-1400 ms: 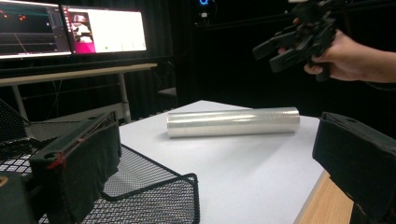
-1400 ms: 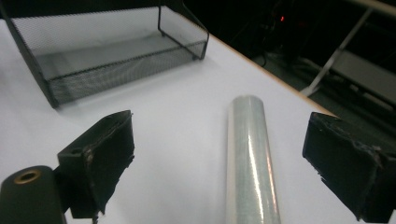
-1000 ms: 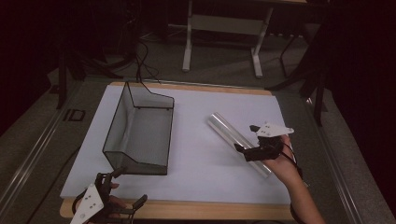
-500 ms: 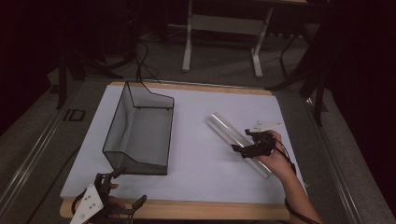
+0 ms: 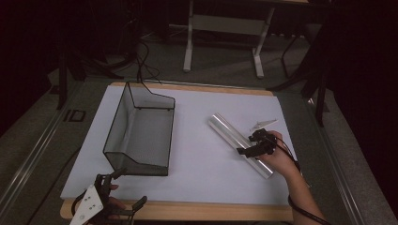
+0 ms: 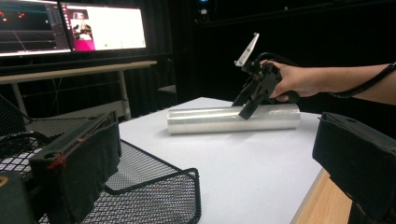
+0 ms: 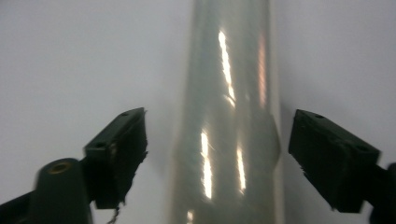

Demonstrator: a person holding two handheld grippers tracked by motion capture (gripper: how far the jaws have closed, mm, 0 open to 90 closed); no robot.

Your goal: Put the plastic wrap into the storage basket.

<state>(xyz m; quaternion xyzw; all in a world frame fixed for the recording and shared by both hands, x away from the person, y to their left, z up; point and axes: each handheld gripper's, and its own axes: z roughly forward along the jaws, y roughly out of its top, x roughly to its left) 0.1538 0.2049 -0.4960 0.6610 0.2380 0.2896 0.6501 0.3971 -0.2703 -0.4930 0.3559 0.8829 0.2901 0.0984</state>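
Roll: a long shiny clear-film roll (image 5: pixel 240 144) is lying flat on the white table sheet (image 5: pixel 202 154), right of the black wire-mesh basket (image 5: pixel 141 132)
Right gripper (image 5: pixel 252 146): is straddling the roll, jaws just been closing, pads still standing clear of it on both sides
Left gripper (image 5: pixel 123 191): is resting at the near wooden table edge (image 5: pixel 197 211), jaws spread wide, holding nothing
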